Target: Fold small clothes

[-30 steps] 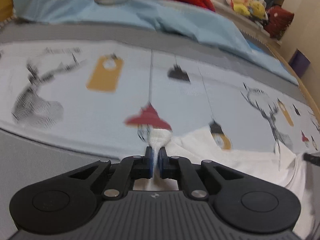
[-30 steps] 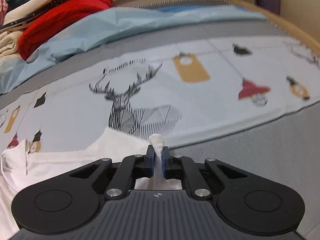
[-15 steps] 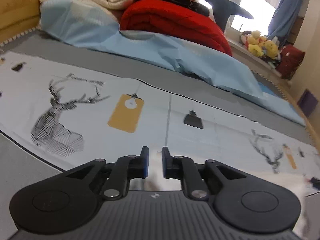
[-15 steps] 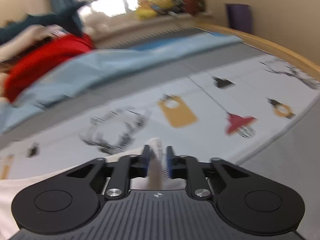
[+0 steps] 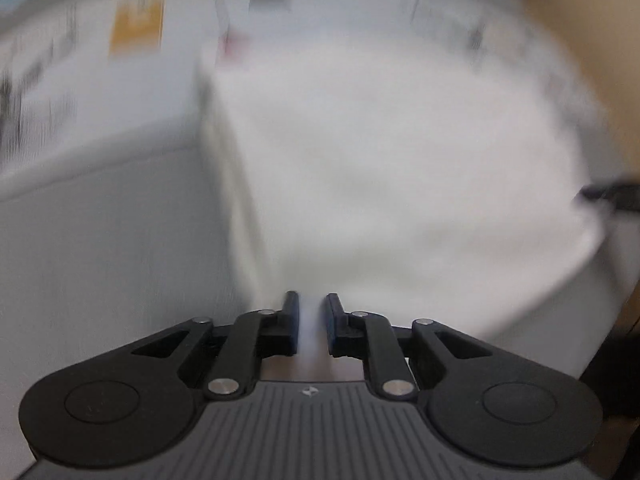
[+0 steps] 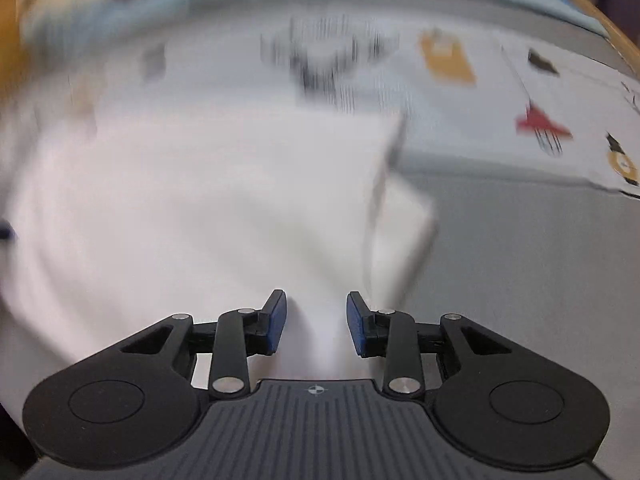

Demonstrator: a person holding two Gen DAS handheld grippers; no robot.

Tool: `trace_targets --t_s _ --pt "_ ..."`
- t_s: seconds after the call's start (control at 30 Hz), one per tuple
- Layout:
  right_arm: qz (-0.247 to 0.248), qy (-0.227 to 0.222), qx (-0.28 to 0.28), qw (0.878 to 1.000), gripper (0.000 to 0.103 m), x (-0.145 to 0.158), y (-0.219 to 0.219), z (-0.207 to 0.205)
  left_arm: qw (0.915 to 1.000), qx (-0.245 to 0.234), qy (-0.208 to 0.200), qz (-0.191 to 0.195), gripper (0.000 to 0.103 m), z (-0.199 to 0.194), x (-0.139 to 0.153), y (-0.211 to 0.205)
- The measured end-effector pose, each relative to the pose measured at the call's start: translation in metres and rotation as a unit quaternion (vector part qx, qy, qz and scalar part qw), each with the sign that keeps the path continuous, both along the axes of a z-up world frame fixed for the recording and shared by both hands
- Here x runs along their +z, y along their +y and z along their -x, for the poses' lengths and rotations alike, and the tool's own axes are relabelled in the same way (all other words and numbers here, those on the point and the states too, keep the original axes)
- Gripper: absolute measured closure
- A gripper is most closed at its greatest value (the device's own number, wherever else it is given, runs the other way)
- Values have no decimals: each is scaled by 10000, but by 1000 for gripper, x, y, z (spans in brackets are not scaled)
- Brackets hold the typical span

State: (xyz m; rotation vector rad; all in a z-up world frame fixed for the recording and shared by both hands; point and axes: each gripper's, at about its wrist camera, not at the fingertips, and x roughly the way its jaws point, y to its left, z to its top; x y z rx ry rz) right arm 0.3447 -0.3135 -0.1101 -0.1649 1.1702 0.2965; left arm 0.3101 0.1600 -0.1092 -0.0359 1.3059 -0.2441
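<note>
A white garment (image 5: 400,184) is being shown spread flat on the grey and printed bedcover (image 5: 100,240), badly blurred in both views. The left gripper (image 5: 311,322) is being held over its near edge with a narrow gap between the jaws; whether cloth is pinched cannot be told. The right gripper (image 6: 316,322) is being held wide apart, gripping nothing, above the garment (image 6: 200,208).

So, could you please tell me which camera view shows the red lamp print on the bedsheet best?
The right wrist view: the red lamp print sits at the right edge, only mildly blurred, shape readable. The left wrist view shows just a smeared reddish patch beyond the white garment.
</note>
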Motion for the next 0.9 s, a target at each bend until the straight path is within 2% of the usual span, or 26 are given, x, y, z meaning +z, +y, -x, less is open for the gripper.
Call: trace_targets --t_s 0.07,0.13,0.23,0.33,0.43,0.47,0.5,0.53,0.57,0.6,0.73,0.8,0.83,0.9 --pt "-184 -3 -223 9996 64 5 -9 10 9998 70 -140 81 94 8 8 3" --pt "-375 42 -516 9980 64 12 -19 15 9991 307 -223 162 93 14 17 8" --pt "-345 100 -602 9975 60 15 -24 23 9985 474 -169 216 92 19 19 13" --pt "-420 346 -632 9965 60 12 -25 28 9995 294 108 108 92 22 9 9" --pt "-329 602 -553 9961 61 7 -21 29 9996 -56 169 -235 93 28 5 -5" --pt "-293 654 -512 9961 62 7 -20 32 9995 -130 153 -245 102 29 8 -10" --pt "-265 663 -458 9964 65 8 -18 34 9995 -193 127 -230 103 30 10 -12" --pt "-259 637 -394 9969 76 9 -18 35 9993 -265 53 -258 103 31 14 -15" --pt "-306 597 -366 9971 94 11 -18 36 9990 -313 -25 -305 103 32 18 -16" --pt "-435 575 -380 9967 99 14 -20 37 9988 -321 -116 -337 103 32 23 -16" --pt "-851 429 -541 9940 100 32 -31 38 9985 -25 -539 -79 103 30 52 -11" --pt "-874 590 -665 9922 100 30 -40 37 9986 -16 -530 -48 103 32 54 -10" --pt "-762 675 -651 9927 100 26 -40 38 9990 -93 -402 -168 103 29 47 -15" --pt "-546 864 -499 9935 100 19 -34 41 9971 -368 -36 -665 103 32 27 -24"
